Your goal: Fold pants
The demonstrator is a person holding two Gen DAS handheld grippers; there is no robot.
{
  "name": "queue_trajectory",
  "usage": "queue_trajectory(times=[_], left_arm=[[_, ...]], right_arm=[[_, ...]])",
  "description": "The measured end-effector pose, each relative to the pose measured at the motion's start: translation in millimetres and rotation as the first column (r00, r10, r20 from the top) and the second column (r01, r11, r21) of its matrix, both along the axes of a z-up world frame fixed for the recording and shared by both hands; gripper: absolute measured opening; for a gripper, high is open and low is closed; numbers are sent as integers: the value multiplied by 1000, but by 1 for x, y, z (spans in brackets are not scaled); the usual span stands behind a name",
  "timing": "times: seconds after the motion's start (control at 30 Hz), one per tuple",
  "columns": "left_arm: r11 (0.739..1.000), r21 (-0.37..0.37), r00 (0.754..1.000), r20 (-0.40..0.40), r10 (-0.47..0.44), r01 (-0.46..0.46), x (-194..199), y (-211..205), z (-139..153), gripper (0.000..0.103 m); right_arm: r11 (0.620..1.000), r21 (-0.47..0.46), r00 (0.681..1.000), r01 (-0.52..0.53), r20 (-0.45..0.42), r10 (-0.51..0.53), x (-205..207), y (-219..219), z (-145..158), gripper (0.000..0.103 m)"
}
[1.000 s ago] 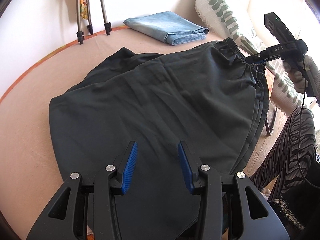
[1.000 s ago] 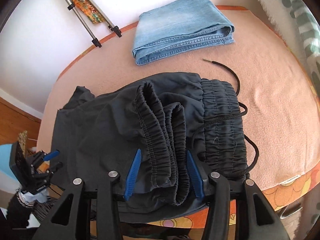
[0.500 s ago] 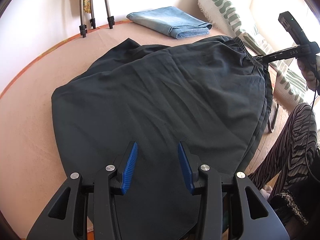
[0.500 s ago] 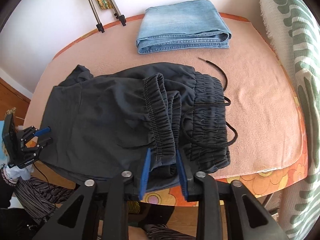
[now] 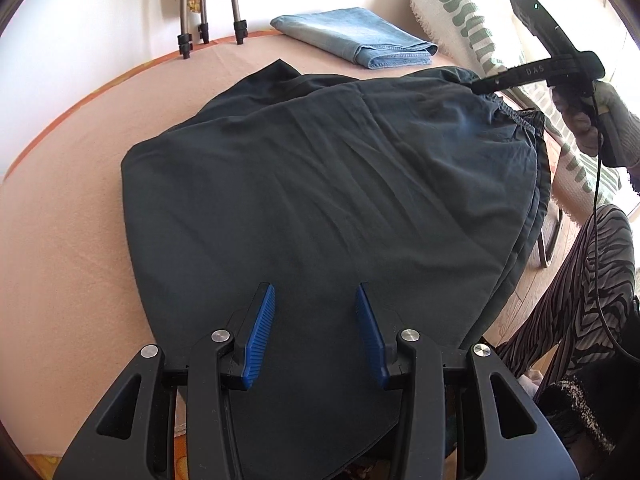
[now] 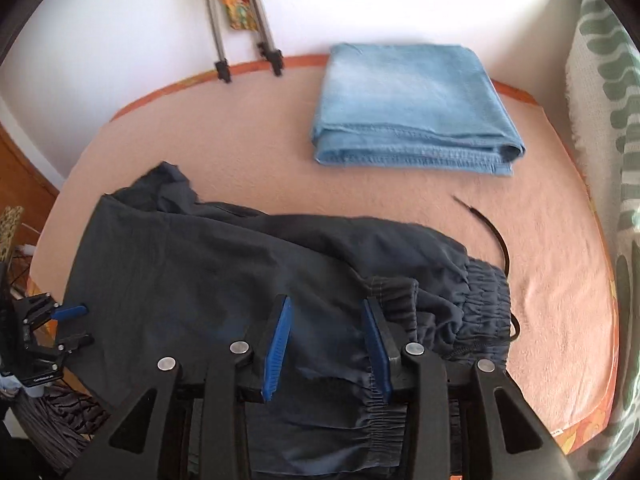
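Observation:
Dark grey pants [image 5: 328, 184] lie folded in layers on the peach-covered table [image 5: 60, 208]. They also show in the right wrist view [image 6: 224, 264], elastic waistband [image 6: 480, 292] at the right, black drawstring [image 6: 496, 240] trailing onto the cloth. My left gripper [image 5: 316, 332] is open, its blue pads [image 5: 260, 336] just over the near edge of the pants. My right gripper [image 6: 326, 344] is open over the waistband end. It shows in the left wrist view [image 5: 480, 88] at the far waistband. The left gripper appears in the right wrist view [image 6: 72, 324] at the left edge.
Folded blue jeans [image 6: 412, 108] lie at the table's far side, also in the left wrist view [image 5: 356, 36]. Metal stand legs [image 5: 208, 8] rest against the white wall. A green-patterned cushion [image 5: 472, 20] stands to the right. The person's striped trousers [image 5: 572, 292] are beside the table.
My right gripper was shut on the waistband half a second ago; now it is open and has moved forward over the pants. The left gripper has stayed open and shifted slightly.

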State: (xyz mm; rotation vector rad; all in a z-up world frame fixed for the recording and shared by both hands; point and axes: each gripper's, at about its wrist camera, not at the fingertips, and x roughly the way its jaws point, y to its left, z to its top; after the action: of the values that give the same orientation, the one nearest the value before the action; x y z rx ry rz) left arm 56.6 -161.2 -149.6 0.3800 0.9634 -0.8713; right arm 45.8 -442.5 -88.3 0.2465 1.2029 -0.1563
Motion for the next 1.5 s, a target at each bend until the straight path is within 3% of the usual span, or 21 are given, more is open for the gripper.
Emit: queue_trajectory(times=[0.07, 0.17, 0.23, 0.3, 0.37, 0.47, 0.7, 0.83, 0.97, 1.0, 1.03, 1.1, 1.13, 1.2, 1.37, 1.5], left_arm=[[999, -36, 1000, 16, 17, -16, 7, 3, 13, 41], [996, -78, 999, 36, 38, -35, 28, -2, 34, 41], [995, -92, 998, 48, 37, -33, 47, -13, 44, 42], [994, -108, 998, 63, 29, -22, 65, -28, 52, 44], [991, -137, 999, 44, 11, -5, 84, -43, 56, 51], [987, -162, 1000, -6, 9, -10, 116, -64, 51, 53], [990, -141, 995, -96, -31, 17, 167, -101, 23, 53], [985, -171, 989, -144, -42, 17, 183, -109, 12, 53], [979, -203, 980, -194, -50, 10, 191, -112, 6, 50], [976, -219, 978, -198, -58, 14, 191, -112, 6, 42], [974, -224, 977, -202, -65, 19, 191, -113, 5, 27], [975, -220, 977, -201, -69, 24, 190, -113, 4, 9], [975, -220, 978, -198, -71, 26, 189, -113, 4, 6], [973, -228, 982, -173, -76, 35, 186, -113, 7, 4], [975, -221, 993, -121, 6, -33, 192, -105, 10, 2], [969, -244, 995, -96, 4, -27, 190, -100, 14, 1]], right_arm=[[1000, 16, 999, 3, -34, -2, -2, -11, -6, 36], [999, 37, 1000, -18, 2, 18, -7, -22, 7, 37], [998, 45, 997, -38, 71, 35, -7, -30, 22, 44], [999, -24, 992, -49, 118, 52, -3, -36, 34, 66], [995, -59, 984, -81, 155, 89, 4, -43, 40, 70], [988, -34, 980, -151, 123, 154, 21, -58, 32, 80], [950, 82, 951, -300, 102, 291, 39, -82, -2, 80], [927, 118, 934, -357, 79, 349, 48, -86, -22, 80], [909, 178, 926, -377, 55, 373, 50, -92, -41, 66], [906, 191, 926, -376, 51, 374, 49, -93, -45, 56], [903, 209, 927, -375, 50, 373, 49, -94, -48, 53], [905, 206, 927, -373, 58, 370, 46, -94, -50, 44], [904, 208, 928, -373, 64, 368, 44, -94, -49, 41], [906, 205, 929, -370, 81, 361, 40, -93, -45, 28], [918, 120, 924, -378, 113, 366, 26, -83, -26, 8], [941, 95, 941, -325, 135, 311, 19, -85, -22, 7]])
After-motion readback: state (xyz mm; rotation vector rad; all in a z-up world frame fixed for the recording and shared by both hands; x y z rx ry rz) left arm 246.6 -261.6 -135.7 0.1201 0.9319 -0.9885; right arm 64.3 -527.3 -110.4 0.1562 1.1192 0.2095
